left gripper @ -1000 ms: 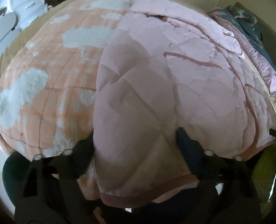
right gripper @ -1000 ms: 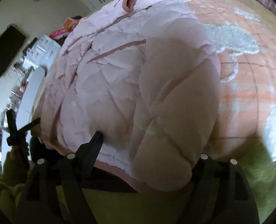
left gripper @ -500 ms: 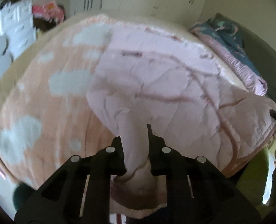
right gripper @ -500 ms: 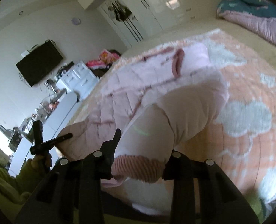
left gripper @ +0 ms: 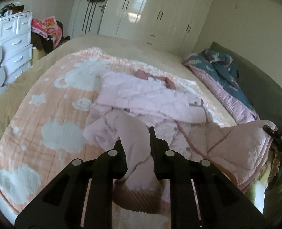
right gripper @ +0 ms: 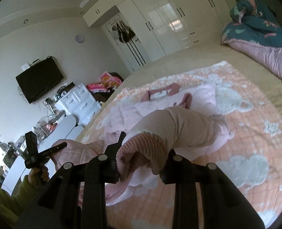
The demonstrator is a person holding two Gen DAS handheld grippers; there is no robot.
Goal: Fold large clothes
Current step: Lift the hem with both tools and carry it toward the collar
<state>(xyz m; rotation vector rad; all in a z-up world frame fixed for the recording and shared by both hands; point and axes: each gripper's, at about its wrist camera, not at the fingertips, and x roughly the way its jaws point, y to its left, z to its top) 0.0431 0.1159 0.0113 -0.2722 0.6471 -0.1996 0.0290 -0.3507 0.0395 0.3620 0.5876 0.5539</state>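
Observation:
A pink quilted jacket (left gripper: 150,99) lies on the peach cloud-pattern blanket (left gripper: 51,114) on the bed. My left gripper (left gripper: 136,143) is shut on one sleeve of the jacket near its ribbed cuff (left gripper: 139,196) and holds it lifted. My right gripper (right gripper: 143,148) is shut on the other sleeve (right gripper: 181,126) at its ribbed cuff (right gripper: 141,147), also lifted above the bed. The jacket's body (right gripper: 171,99) stays on the blanket with its darker pink collar (right gripper: 160,93) at the far end. The right gripper shows at the left view's right edge (left gripper: 276,135), the left gripper in the right view (right gripper: 45,150).
A rolled teal and pink quilt (left gripper: 222,80) lies along the bed's right side. White drawers (left gripper: 15,43) with clutter stand to the left. White wardrobes (left gripper: 150,15) line the far wall. A TV (right gripper: 38,80) hangs on the wall.
Both grippers closed on the sleeves and rose well above the bed, pulling back. The jacket, which filled the views, now lies farther below with the sleeves drawn up.

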